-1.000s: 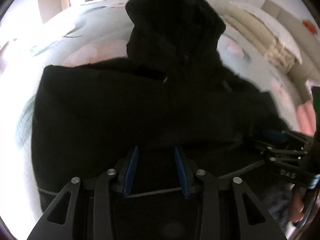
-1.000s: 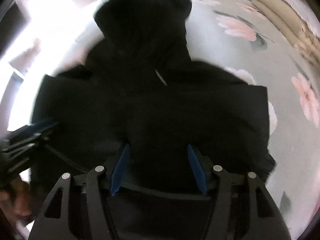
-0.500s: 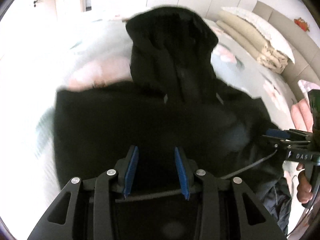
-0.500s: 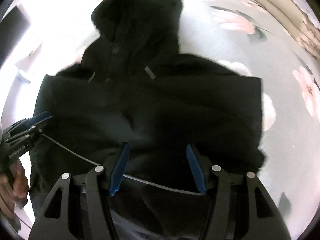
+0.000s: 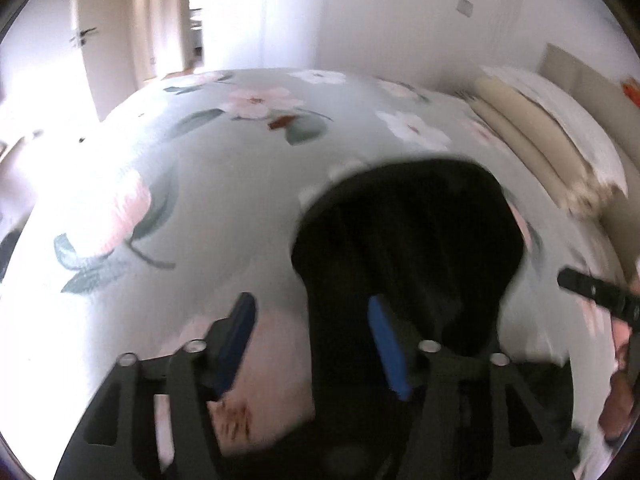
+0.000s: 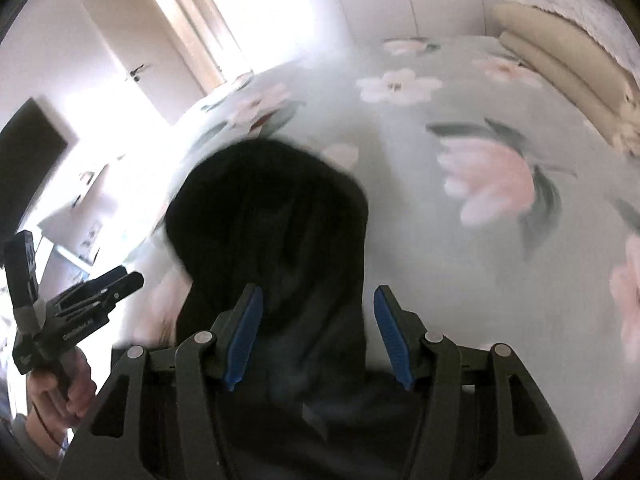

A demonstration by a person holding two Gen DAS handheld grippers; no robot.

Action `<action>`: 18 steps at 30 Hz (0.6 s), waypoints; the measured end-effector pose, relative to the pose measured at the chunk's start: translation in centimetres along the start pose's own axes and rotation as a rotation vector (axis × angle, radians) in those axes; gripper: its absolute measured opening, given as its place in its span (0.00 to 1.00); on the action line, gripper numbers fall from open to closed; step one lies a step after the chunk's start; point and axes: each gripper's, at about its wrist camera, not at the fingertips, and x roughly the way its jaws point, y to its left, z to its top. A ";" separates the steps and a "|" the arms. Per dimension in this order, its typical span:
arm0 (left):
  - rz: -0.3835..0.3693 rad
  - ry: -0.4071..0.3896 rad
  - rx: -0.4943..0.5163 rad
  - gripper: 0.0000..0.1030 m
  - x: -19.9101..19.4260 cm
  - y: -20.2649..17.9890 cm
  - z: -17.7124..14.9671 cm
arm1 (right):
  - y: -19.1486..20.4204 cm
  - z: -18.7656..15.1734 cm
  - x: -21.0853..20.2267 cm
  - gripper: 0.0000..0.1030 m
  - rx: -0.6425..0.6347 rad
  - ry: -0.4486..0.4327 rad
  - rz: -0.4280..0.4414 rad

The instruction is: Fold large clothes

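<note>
A black hooded sweatshirt lies on the floral bedspread; its hood [image 5: 408,240] shows ahead in the left wrist view and its hood [image 6: 272,216] fills the middle of the right wrist view. The body of the garment is mostly out of view below both cameras. My left gripper [image 5: 308,340] is open, its right finger over the hood's left edge, nothing between the pads. My right gripper [image 6: 318,332] is open above the hood's lower part. The left gripper also shows in the right wrist view [image 6: 80,300], and the right gripper's tip in the left wrist view [image 5: 592,292].
The grey-green floral bedspread [image 5: 208,168] covers the bed. Stacked beige pillows and a folded blanket [image 5: 552,148] lie at the far right. A doorway [image 6: 192,32] and white wardrobe doors stand beyond. A dark screen [image 6: 28,148] is at the left.
Both grippers have moved forward over the sweatshirt toward the hood; the black body that filled both views has dropped below the cameras. Both jaws stay open, the left now wider.
</note>
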 end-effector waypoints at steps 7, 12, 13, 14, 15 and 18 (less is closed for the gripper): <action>0.022 0.068 0.003 0.57 7.5 -0.4 2.8 | -1.2 1.9 7.5 0.60 0.048 0.078 -0.051; 0.043 0.104 -0.056 0.07 9.3 1.1 2.6 | -2.8 1.5 9.5 0.06 0.085 0.119 -0.086; 0.009 0.060 -0.069 0.07 7.8 1.8 2.4 | -3.4 1.3 8.4 0.05 0.107 0.093 -0.056; -0.064 -0.006 -0.086 0.07 5.1 2.8 2.0 | -4.0 1.1 6.9 0.05 0.125 0.066 -0.030; -0.114 -0.044 -0.096 0.07 3.5 3.4 1.7 | -4.7 0.8 5.0 0.04 0.141 0.030 0.001; -0.224 -0.080 -0.116 0.10 1.2 5.3 0.1 | -6.3 -1.2 1.9 0.04 0.146 -0.016 0.053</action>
